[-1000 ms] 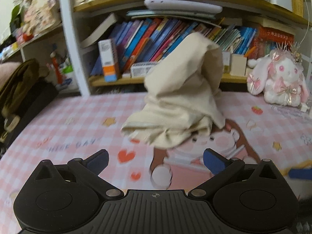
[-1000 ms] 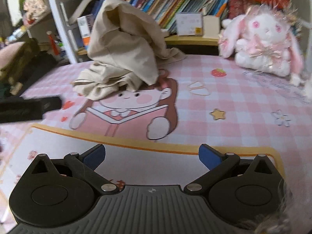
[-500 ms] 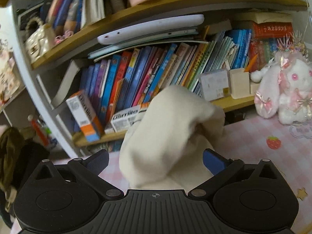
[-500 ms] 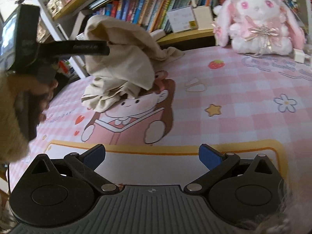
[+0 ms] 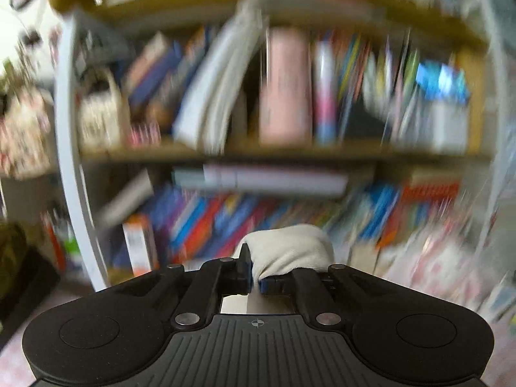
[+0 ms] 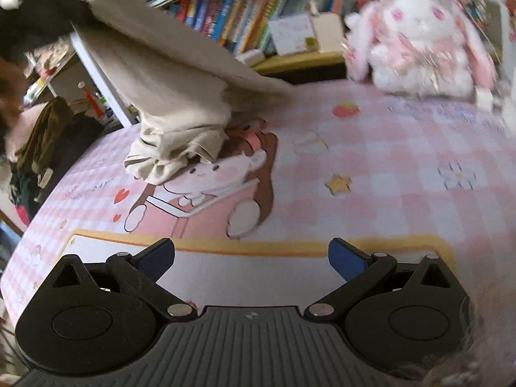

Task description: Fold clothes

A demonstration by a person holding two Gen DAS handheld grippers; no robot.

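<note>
Left tongs [image 5: 255,277]: clamped tight on a bunched fold of the cream garment [image 5: 290,251], low centre of the left wrist view. Cloth bulges out just above and to the right of the blue pads [image 5: 247,272]. Everything behind is heavily blurred: a bookshelf [image 5: 258,151] with upright books [image 5: 283,87] fills the frame, and a white upright post [image 5: 69,161] runs down the left side.

Right tongs [image 6: 251,258]: wide open, nothing between the blue pads [image 6: 346,259], hanging over the white panel at the near edge of the surface [image 6: 387,148].

In the right wrist view the cream garment [image 6: 167,90] is strung from the upper left of the frame, where a dark blurred shape meets its top end, and slopes down to the centre-left. The lower end is bunched in a heap resting on the pink checked cover, touching the head of the printed cartoon figure [image 6: 213,187]. A flat flap of it spreads right, toward the shelf edge.

A pink-and-white plush rabbit [image 6: 419,35] sits at the upper right, at the back of the surface, well apart from the garment. Slanted books [image 6: 232,9] line the shelf behind, upper centre. Dark and olive clothing [image 6: 42,142] is piled off the left edge of the surface.
</note>
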